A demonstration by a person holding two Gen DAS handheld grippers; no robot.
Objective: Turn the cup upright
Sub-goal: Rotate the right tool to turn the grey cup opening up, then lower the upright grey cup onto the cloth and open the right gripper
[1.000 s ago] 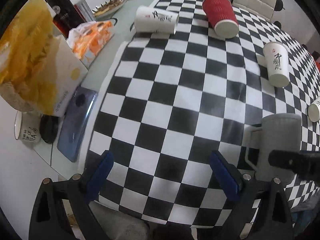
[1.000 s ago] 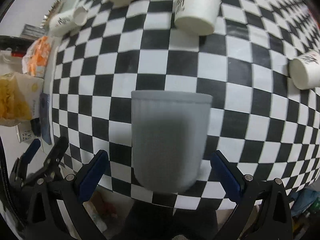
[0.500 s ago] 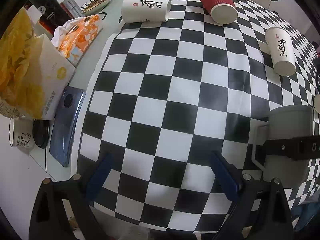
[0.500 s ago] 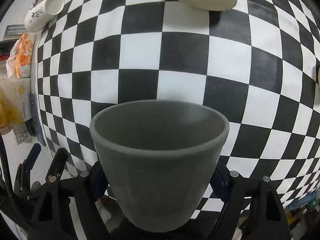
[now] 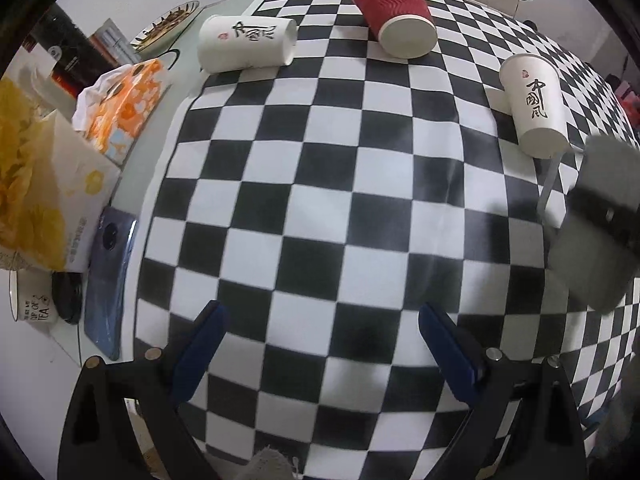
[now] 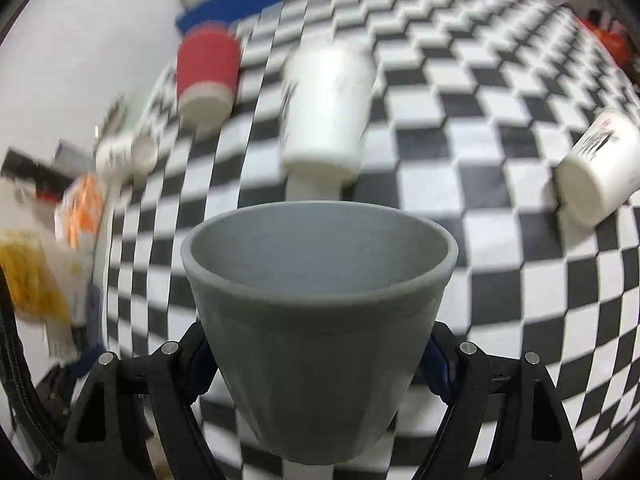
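Observation:
A grey ribbed cup (image 6: pixel 316 300) with a handle fills the right wrist view, its mouth facing up and away from the camera. My right gripper (image 6: pixel 318 364) is shut on its lower body, blue pads pressed on both sides, and holds it above the checkered cloth. The cup also shows tilted and blurred at the right edge of the left wrist view (image 5: pixel 592 224), with a black finger across it. My left gripper (image 5: pixel 320 352) is open and empty over the cloth's near edge.
Two white paper cups (image 5: pixel 248 42) (image 5: pixel 534 110) and a red cup (image 5: pixel 394 10) lie on their sides on the checkered cloth (image 5: pixel 320 184). A third white cup (image 6: pixel 596 172) lies at right. Tissue box (image 5: pixel 68 184), phone (image 5: pixel 110 280), snack packet (image 5: pixel 124 108) at left.
My right gripper has lifted the grey cup off the cloth and turned it, so its mouth now faces up. The right wrist view is blurred by motion. The left gripper has drifted slightly.

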